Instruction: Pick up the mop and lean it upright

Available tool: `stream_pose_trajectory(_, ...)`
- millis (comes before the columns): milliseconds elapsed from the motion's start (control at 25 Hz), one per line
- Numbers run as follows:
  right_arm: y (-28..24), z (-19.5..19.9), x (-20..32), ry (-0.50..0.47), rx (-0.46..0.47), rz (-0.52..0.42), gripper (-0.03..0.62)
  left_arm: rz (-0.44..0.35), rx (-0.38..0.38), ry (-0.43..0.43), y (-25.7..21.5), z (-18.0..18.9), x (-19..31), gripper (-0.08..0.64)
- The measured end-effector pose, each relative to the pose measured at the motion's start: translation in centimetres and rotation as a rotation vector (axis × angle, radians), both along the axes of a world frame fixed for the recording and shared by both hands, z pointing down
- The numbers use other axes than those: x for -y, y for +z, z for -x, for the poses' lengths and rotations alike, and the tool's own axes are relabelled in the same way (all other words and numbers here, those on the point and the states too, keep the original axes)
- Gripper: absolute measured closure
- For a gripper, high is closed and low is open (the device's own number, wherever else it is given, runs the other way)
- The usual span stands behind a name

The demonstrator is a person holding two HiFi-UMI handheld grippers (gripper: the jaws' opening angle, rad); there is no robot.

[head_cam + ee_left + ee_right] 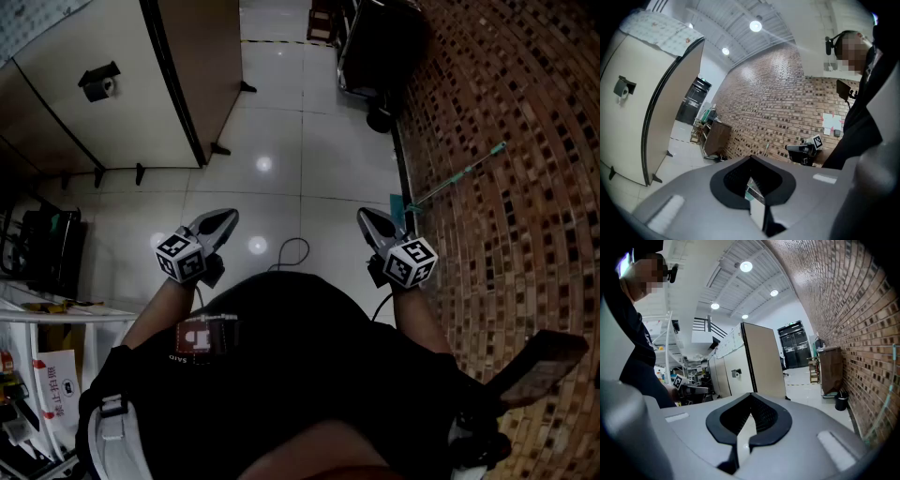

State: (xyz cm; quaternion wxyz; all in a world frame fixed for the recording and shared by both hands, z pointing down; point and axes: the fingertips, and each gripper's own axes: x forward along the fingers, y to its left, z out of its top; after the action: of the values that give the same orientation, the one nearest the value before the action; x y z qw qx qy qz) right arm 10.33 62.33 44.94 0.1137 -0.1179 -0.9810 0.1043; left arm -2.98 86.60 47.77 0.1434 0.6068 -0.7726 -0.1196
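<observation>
The mop leans upright against the brick wall at the right. Its thin teal handle slants up the bricks, and its head rests on the white tile floor. The handle also shows as a pale teal line at the right edge of the right gripper view. My left gripper is shut and empty, held out over the floor at the left. My right gripper is also shut on nothing, a short way left of the mop head and apart from it. Both point forward, side by side.
A tall beige cabinet with a small dark holder on it stands at the far left. A dark cart sits by the wall further on. A thin cable loops on the tiles between the grippers. Dark shelving crowds the near left.
</observation>
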Motion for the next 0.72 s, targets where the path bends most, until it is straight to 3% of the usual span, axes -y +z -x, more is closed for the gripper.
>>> stream_pose_trajectory(400, 1.1, -2.4, 4.9, -0.038, -0.039, -0.025, 0.578, -0.013, -0.013, -0.024, -0.5, -2.9, 5.4, 0.56)
stream_pose_trajectory(560, 1.4, 0.1, 4.7, -0.053, -0.044, -0.02, 0.578, -0.008, -0.035, -0.019, 0.5, -1.4, 5.4, 0.56)
stream_pose_trajectory(720, 1.4, 5.4, 3.1, -0.053, -0.034, -0.02, 0.578, -0.019, -0.052, -0.021, 1.8, 3.7, 3.9, 0.56)
